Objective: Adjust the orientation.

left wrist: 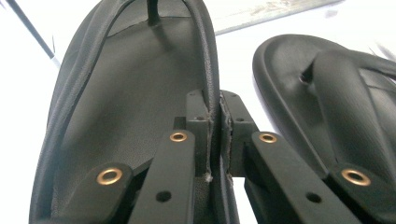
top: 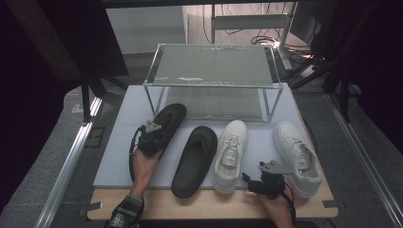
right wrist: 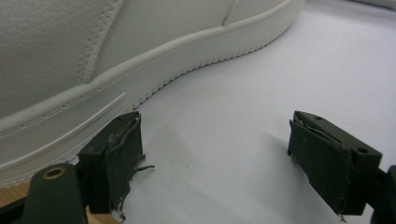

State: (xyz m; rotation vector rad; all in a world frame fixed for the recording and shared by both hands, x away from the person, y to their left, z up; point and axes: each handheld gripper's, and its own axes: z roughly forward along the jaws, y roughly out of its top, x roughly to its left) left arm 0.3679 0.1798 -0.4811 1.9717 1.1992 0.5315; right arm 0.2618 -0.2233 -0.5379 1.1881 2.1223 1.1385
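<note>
**Left gripper pinching black slipper rim**

Left gripper (top: pixel 153 134) is clamping the right edge of the far-left black slipper (left wrist: pixel 135 93), lying on the white mat (top: pixel 119 156) before the wire rack (top: pixel 214 64). Second black slipper (top: pixel 195 159) is sitting just beside. Right gripper (right wrist: pixel 215 158) is resting with jaws apart beside a white sneaker (right wrist: pixel 116 56).

Black slippers (top: pixel 167 124), white sneakers (top: pixel 231 153)

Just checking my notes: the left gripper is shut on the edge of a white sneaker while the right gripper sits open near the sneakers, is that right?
Not quite. The left gripper is shut on the rim of a black slipper, not a white sneaker, as the left gripper view shows. The right gripper does sit open beside a white sneaker.
</note>
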